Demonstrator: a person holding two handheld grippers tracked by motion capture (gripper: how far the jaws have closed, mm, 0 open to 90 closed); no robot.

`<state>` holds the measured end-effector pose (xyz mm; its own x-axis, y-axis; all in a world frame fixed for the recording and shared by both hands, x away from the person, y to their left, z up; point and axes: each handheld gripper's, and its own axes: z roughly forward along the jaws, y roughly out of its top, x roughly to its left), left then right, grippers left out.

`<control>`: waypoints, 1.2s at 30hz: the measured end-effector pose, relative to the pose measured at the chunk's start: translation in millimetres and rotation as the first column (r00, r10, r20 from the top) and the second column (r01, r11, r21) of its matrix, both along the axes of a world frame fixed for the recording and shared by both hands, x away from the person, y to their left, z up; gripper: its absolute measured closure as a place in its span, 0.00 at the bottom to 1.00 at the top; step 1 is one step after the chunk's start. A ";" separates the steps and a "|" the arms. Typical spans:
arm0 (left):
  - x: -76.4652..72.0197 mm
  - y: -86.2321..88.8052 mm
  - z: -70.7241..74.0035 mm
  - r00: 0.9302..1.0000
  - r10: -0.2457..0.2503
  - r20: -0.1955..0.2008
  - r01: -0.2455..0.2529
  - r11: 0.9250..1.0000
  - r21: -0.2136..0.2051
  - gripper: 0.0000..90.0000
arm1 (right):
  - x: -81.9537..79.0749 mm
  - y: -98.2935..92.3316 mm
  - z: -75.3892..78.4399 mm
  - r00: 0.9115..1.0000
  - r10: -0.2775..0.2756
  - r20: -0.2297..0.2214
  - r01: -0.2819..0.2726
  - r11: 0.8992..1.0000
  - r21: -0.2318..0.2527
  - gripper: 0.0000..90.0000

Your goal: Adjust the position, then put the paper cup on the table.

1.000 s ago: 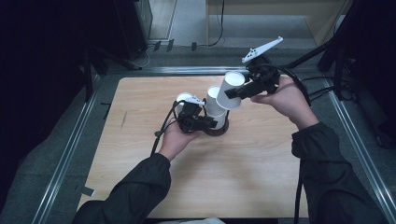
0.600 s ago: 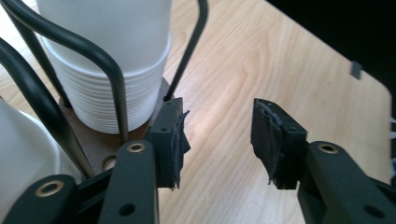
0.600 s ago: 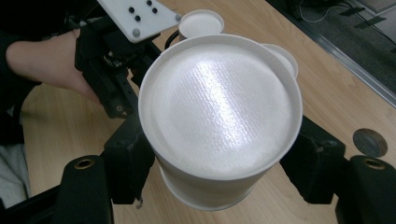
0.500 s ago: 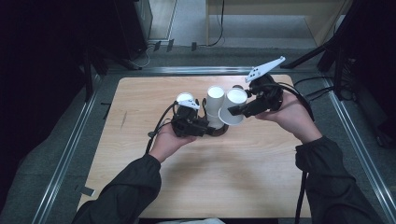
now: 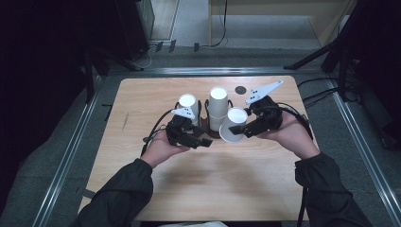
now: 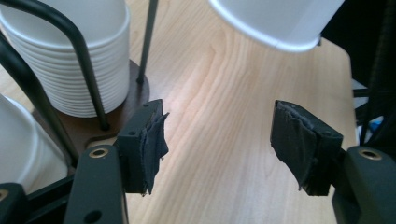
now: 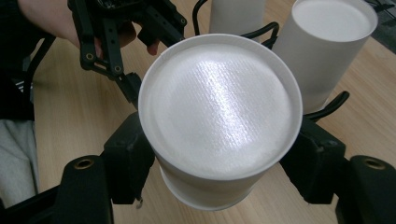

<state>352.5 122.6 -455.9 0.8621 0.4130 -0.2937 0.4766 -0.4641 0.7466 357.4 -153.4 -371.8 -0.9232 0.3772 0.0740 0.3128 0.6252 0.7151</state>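
Pinching an upturned white paper cup [image 7: 219,121] by its side wall, the right gripper [image 5: 245,130] held it just beside the cup rack [image 5: 213,134]. Light and thin-walled, it would likely crush, so a gentle mid-wall hold suited it. The left gripper [image 5: 204,141] had just been opening, its jaws spread on nothing.

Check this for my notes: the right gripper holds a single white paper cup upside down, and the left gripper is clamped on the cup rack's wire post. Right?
Not quite. The left gripper is not clamped on anything: the left gripper view shows its jaws apart over bare table, beside the cup rack; they have just been opening. The right gripper does hold a single white paper cup upside down.
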 end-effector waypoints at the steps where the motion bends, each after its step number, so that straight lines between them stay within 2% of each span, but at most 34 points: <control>1: -1.1 0.9 -0.3 1.000 -0.003 -0.001 0.003 1.000 0.000 0.39 | 0.0 0.0 0.0 1.000 0.000 0.000 0.000 1.000 0.000 0.35; 8: -7.4 5.5 -4.1 1.000 -0.022 -0.001 0.022 1.000 0.013 0.35 | -5.7 6.1 -18.3 0.999 0.036 -0.006 -0.036 0.999 0.010 0.35; 11: -10.1 8.7 -6.4 1.000 -0.023 -0.010 0.023 1.000 -0.007 0.33 | -7.9 7.5 -24.4 0.999 0.041 -0.012 -0.041 0.999 0.020 0.35; 15: -12.5 10.5 -8.9 1.000 -0.029 -0.008 0.029 1.000 -0.011 0.30 | -10.7 11.3 -34.4 0.998 0.056 -0.021 -0.056 0.998 0.025 0.35; 17: -12.6 12.5 -11.4 0.999 -0.033 -0.031 0.033 0.999 -0.014 0.32 | -12.7 13.5 -39.1 0.998 0.060 -0.026 -0.059 0.998 0.026 0.35; 19: -12.5 14.3 -12.6 0.999 -0.039 -0.036 0.039 0.999 -0.014 0.31 | -14.3 15.5 -43.3 0.997 0.065 -0.029 -0.064 0.997 0.031 0.35; 22: -13.3 15.9 -13.0 0.998 -0.052 -0.036 0.051 0.998 -0.022 0.28 | -15.8 17.7 -47.2 0.997 0.070 -0.030 -0.069 0.997 0.031 0.35; 23: -15.9 17.4 -13.4 0.999 -0.047 -0.023 0.046 0.998 -0.036 0.28 | -17.7 20.4 -51.1 0.997 0.076 -0.031 -0.075 0.997 0.025 0.35; 26: -18.1 18.8 -15.6 0.998 -0.049 -0.032 0.048 0.998 -0.044 0.25 | -20.4 24.4 -57.1 0.996 0.090 -0.026 -0.090 0.996 0.014 0.35; 32: -22.5 19.2 -19.4 0.997 -0.067 -0.025 0.066 0.997 -0.049 0.21 | -22.8 27.4 -67.5 0.994 0.090 -0.054 -0.089 0.995 0.035 0.35; 36: -26.5 18.9 -21.3 0.997 -0.072 -0.008 0.072 0.997 -0.038 0.17 | -23.0 31.5 -73.7 0.993 0.101 -0.067 -0.099 0.994 0.041 0.35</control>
